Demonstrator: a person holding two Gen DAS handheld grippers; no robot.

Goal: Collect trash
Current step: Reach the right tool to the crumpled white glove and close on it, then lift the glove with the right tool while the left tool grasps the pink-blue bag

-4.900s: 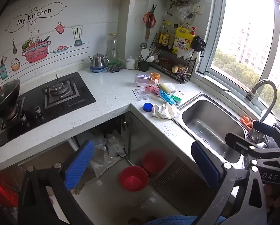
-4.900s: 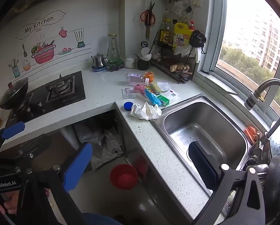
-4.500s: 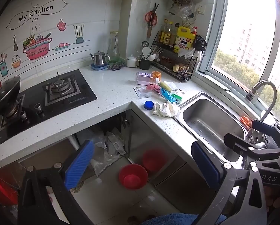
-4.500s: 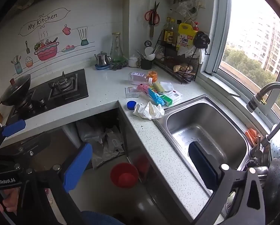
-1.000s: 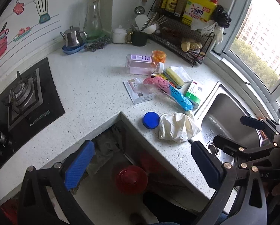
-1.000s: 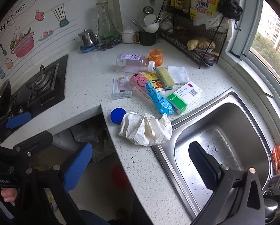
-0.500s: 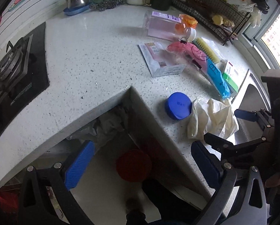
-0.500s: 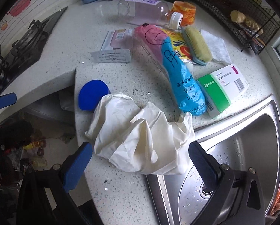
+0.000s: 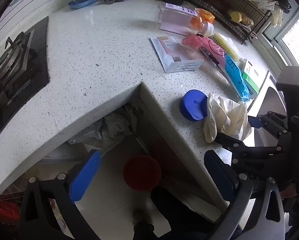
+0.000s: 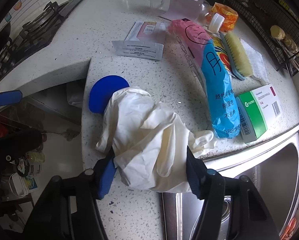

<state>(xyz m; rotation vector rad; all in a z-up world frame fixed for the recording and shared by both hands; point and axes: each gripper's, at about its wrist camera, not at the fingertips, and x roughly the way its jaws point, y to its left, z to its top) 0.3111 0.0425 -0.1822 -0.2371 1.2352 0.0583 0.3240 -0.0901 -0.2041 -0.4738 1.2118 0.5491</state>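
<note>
Two grippers in view. Left gripper (image 9: 151,175) spread wide, empty, hanging over the open gap off the speckled stone counter (image 9: 101,56) edge, red round bin (image 9: 142,173) below between its fingers. Right gripper (image 10: 150,167) pinching the crumpled, wrinkly cream latex gloves (image 10: 149,136) from both sides at the counter corner. Flat blue round lid (image 10: 105,93) just ahead-left, tucked under the gloves. Glossy pink-blue plastic pack (image 10: 215,84) and green-white carton (image 10: 257,110) ahead-right; steel sink (image 10: 269,180) rim right beside.
</note>
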